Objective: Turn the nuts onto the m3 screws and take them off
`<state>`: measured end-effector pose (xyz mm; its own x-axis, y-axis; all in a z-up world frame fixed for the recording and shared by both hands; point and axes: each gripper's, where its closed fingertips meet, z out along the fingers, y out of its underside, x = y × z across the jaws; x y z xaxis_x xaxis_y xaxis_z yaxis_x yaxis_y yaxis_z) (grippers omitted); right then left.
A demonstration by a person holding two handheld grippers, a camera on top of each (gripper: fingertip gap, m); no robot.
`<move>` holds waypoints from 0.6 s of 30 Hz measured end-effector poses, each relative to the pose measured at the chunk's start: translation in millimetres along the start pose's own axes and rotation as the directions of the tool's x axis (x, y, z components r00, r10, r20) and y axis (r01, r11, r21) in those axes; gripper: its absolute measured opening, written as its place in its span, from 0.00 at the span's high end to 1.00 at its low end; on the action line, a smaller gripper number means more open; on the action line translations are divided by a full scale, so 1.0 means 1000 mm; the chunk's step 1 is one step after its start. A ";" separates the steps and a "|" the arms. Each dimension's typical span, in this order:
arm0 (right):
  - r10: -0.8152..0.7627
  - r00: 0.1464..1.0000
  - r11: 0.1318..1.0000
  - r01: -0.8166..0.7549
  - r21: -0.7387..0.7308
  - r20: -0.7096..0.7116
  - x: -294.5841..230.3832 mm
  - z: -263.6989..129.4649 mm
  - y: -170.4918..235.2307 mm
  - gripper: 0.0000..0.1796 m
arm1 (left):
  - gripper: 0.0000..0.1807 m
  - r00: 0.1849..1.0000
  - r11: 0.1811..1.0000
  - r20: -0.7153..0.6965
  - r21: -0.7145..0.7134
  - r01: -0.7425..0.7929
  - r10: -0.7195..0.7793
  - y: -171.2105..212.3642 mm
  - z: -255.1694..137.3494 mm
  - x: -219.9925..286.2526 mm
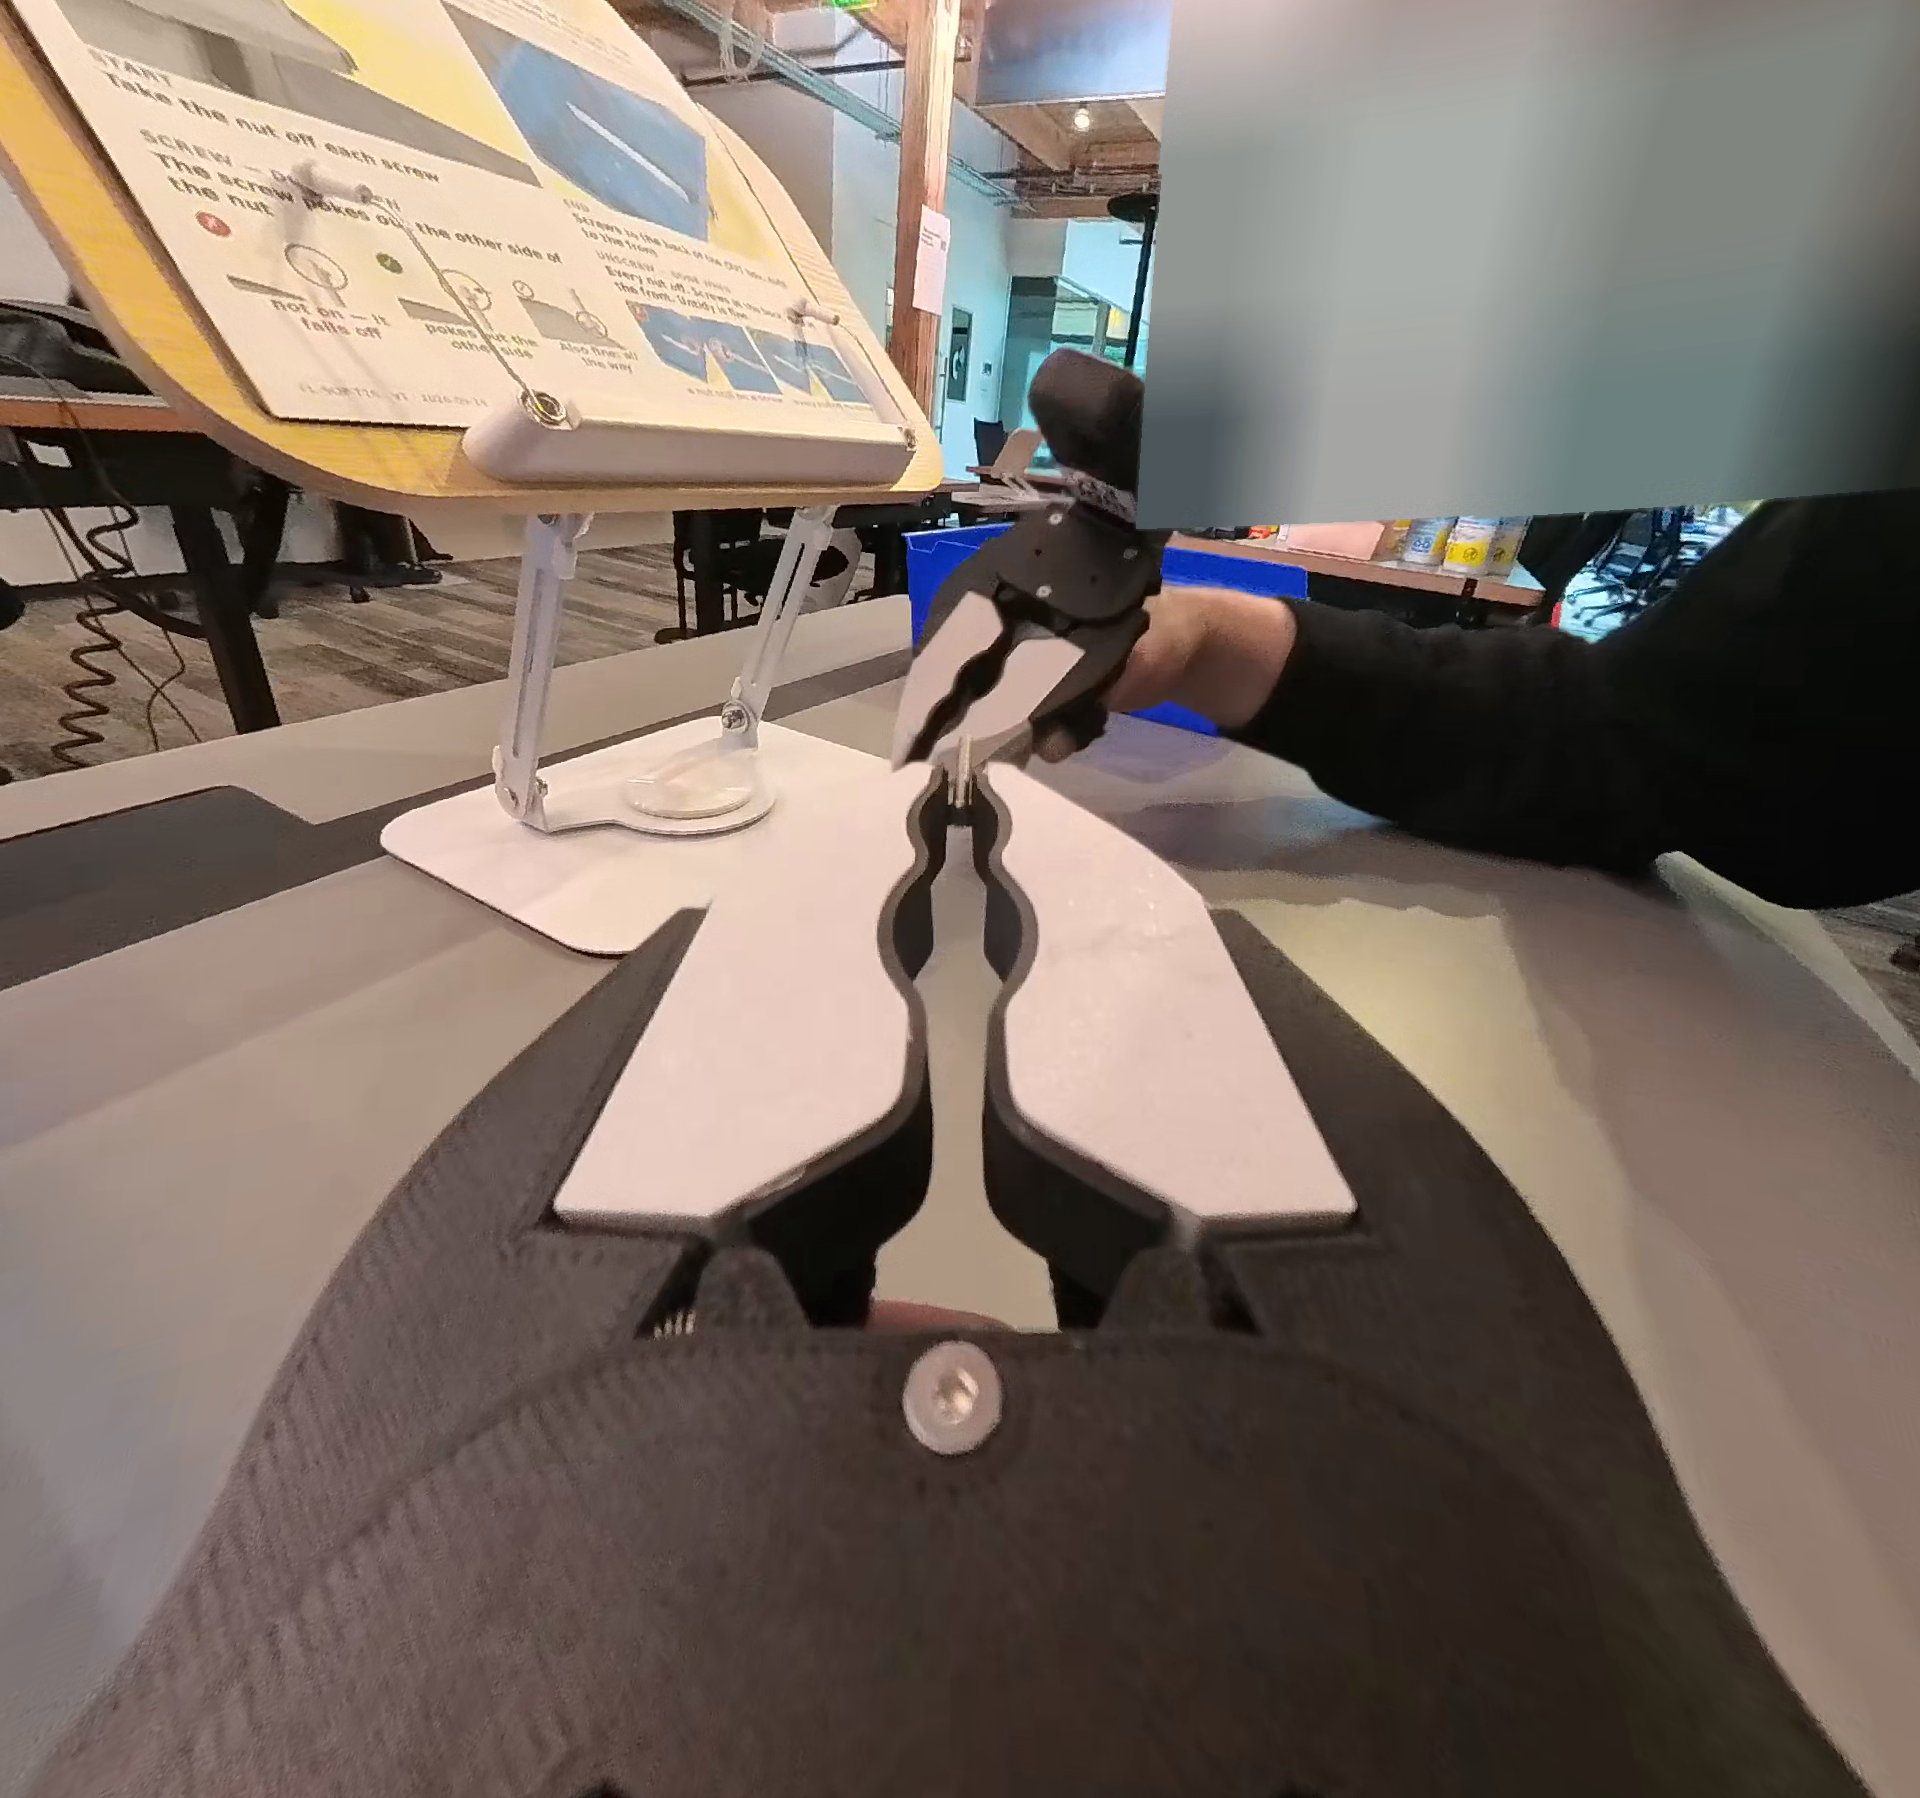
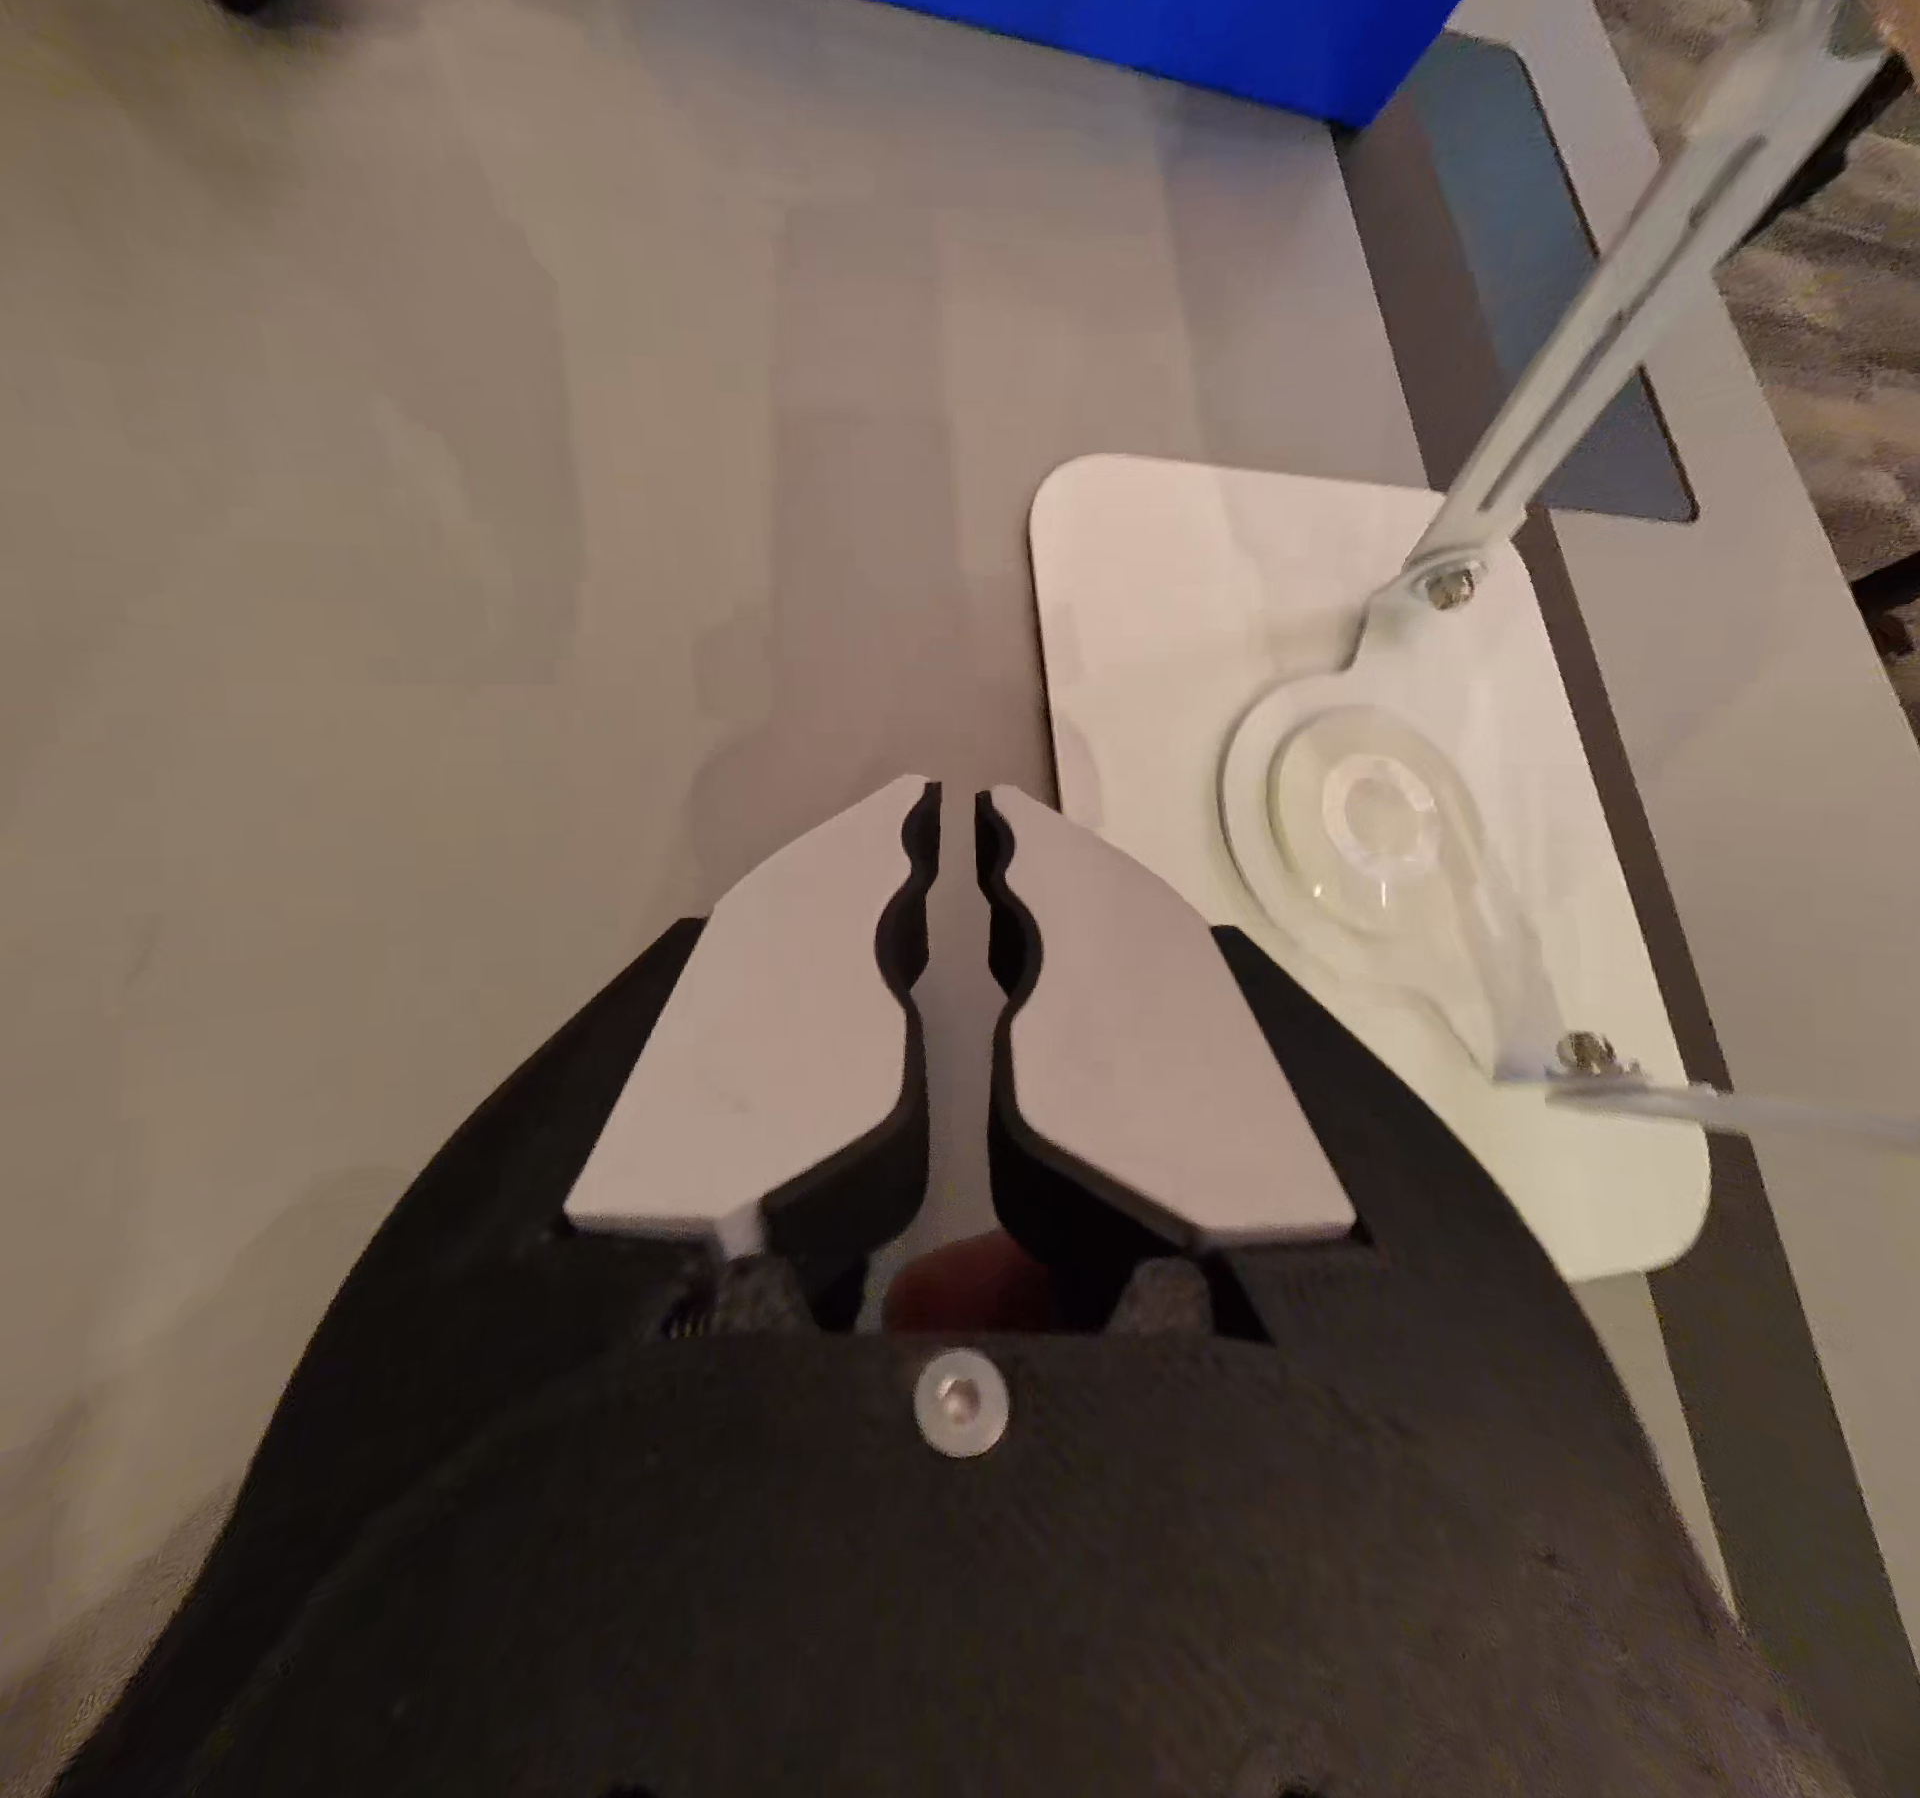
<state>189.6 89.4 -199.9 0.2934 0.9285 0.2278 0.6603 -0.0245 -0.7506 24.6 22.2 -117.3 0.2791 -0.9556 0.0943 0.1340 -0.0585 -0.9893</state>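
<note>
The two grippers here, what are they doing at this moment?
A person works with a hand-held gripper in each hand above a grey table. The left gripper pinches a small screw at its tips. The right gripper meets that screw from above with a narrow gap between its fingers; nothing shows between them. A stand with an instruction sheet is beside them.

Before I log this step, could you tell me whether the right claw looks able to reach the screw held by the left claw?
Probably yes: the right claw hangs right beside the screw pinched in the left claw, nothing between.
</note>
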 end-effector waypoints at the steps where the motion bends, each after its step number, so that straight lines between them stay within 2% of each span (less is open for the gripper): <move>1: -0.005 1.000 1.000 0.005 -0.006 0.002 0.000 -0.005 0.003 0.97 | 0.98 1.000 1.000 -0.002 -0.006 -0.002 0.002 0.001 0.002 0.000; 4: -0.008 1.000 0.999 0.008 -0.037 0.018 -0.004 -0.006 0.015 0.97 | 0.98 0.999 0.998 -0.013 -0.046 -0.036 0.035 0.008 0.009 0.003; 12: -0.064 0.995 0.989 0.074 -0.126 0.077 -0.025 0.023 0.031 0.93 | 0.98 0.999 0.996 -0.034 -0.072 -0.044 0.042 0.015 0.020 0.003; 18: 0.022 0.991 0.992 -0.005 -0.126 0.132 -0.025 0.029 0.028 0.96 | 0.98 0.998 0.996 -0.043 -0.074 -0.047 0.044 0.014 0.020 0.005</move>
<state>180.5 76.3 -244.4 0.2137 0.9685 0.1277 0.7407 -0.0754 -0.6676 47.0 22.1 -128.2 0.2434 -0.9688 0.0457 0.0499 -0.0346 -0.9982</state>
